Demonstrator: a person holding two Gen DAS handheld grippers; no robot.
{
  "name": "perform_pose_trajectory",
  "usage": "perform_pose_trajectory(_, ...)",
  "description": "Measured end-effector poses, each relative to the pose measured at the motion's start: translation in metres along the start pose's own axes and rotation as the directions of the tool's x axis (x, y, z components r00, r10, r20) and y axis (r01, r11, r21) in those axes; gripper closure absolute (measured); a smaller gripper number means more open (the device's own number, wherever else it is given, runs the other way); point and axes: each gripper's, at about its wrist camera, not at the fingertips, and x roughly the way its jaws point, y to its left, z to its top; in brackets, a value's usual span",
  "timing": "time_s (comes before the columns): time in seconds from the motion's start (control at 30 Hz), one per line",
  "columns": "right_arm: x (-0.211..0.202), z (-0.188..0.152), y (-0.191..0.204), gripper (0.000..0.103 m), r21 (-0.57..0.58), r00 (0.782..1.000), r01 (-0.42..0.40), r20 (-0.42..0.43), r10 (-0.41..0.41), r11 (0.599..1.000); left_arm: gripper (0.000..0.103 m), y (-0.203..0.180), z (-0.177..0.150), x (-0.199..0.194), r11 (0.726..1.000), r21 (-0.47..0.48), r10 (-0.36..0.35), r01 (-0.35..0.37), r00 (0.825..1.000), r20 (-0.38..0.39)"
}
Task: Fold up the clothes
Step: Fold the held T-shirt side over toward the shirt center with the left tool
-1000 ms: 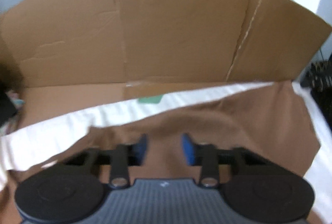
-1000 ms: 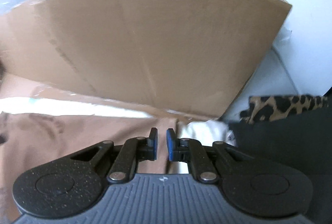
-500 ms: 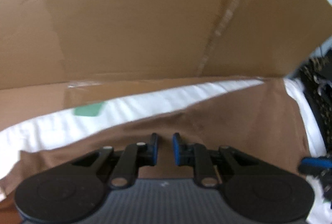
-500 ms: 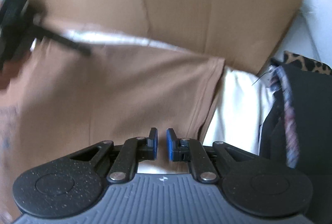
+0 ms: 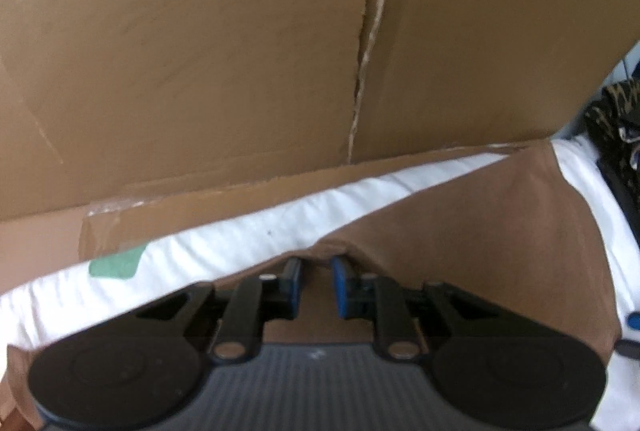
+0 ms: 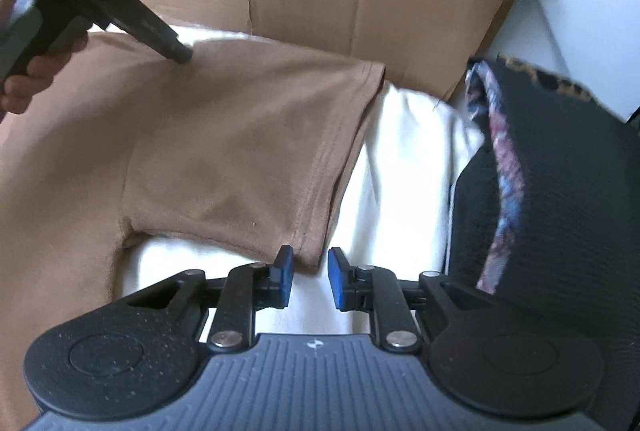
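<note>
A person's hand (image 6: 28,43) at far left holds the left gripper (image 5: 316,285), its tips pressed down onto the upper edge of a brown T-shirt (image 6: 224,151) spread over a white sheet (image 6: 404,167); its blue pads stand a little apart with a raised ridge of cloth between them, though whether they pinch it cannot be told. Behind stands a cardboard panel (image 5: 224,43). The right gripper (image 6: 310,277) hovers with jaws narrowly parted at the sleeve hem, holding nothing. Dark clothing (image 6: 560,199) lies at right.
</note>
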Motion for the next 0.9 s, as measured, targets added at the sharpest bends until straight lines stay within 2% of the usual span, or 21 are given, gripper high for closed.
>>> perform_pose_trajectory(0.1, -0.011, 0.011, 0.016, 0.079, -0.054, 0.997, 0.003, 0.072, 0.001, 0.999, 0.086, 0.004, 0.005, 0.004, 0.999, -0.033, -0.013, 0.013, 1.0, -0.002)
perform_pose_trajectory(0.23, 0.002, 0.024, 0.028, 0.079, -0.053, 0.997, -0.021, 0.07, 0.024, 0.998, 0.086, -0.001, 0.006, 0.004, 1.0, -0.012, 0.013, -0.013, 1.0, 0.007)
perform_pose_trajectory(0.37, 0.016, 0.037, 0.039, 0.079, -0.05, 0.997, -0.044, 0.067, 0.048, 0.998, 0.086, 0.009, 0.004, -0.006, 0.999, -0.033, -0.026, 0.027, 1.0, 0.012)
perform_pose_trajectory(0.5, 0.029, 0.05, 0.051, 0.079, -0.047, 0.995, -0.068, 0.064, 0.071, 0.997, 0.085, 0.025, 0.0, -0.018, 1.0, -0.02, -0.013, 0.014, 1.0, 0.016)
perform_pose_trajectory(0.7, 0.037, 0.034, 0.034, 0.079, -0.006, 1.0, -0.012, 0.016, 0.012, 1.0, 0.085, 0.053, -0.009, -0.022, 0.999, 0.008, 0.035, -0.035, 0.999, -0.008)
perform_pose_trajectory(0.9, 0.041, 0.023, 0.028, 0.079, -0.04, 0.999, 0.047, 0.01, -0.047, 0.998, 0.092, 0.068, -0.011, -0.012, 0.998, 0.012, 0.063, -0.063, 0.997, -0.049)
